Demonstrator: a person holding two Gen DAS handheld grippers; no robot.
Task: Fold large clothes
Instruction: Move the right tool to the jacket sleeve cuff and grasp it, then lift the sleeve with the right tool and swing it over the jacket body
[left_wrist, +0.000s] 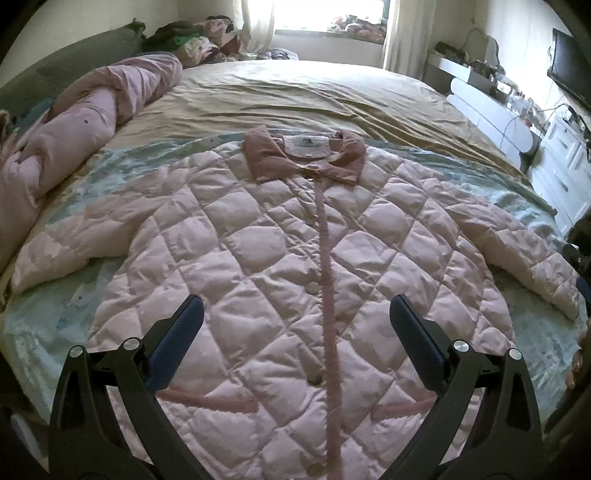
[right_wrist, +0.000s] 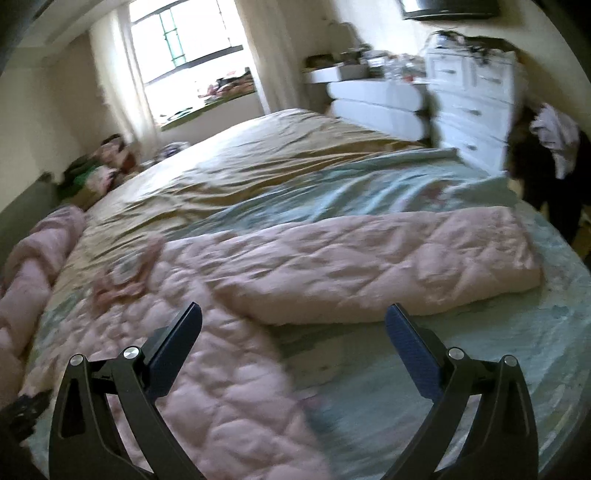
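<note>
A pale pink quilted jacket (left_wrist: 280, 258) lies flat, front up, on the bed, its darker pink collar (left_wrist: 303, 155) at the far end and both sleeves spread out. My left gripper (left_wrist: 295, 314) is open and empty, above the lower front of the jacket near the button strip. In the right wrist view the jacket's right sleeve (right_wrist: 388, 258) stretches out to the right over the light blue sheet. My right gripper (right_wrist: 293, 321) is open and empty, above the gap between the jacket body (right_wrist: 229, 387) and that sleeve. The right wrist view is motion-blurred.
The bed (left_wrist: 295, 88) has a tan cover at the far end and a light blue sheet (right_wrist: 461, 369) near me. A rolled pink duvet (left_wrist: 74, 133) lies along its left side. White drawers (right_wrist: 472, 92) and a cluttered counter stand to the right. A window is at the back.
</note>
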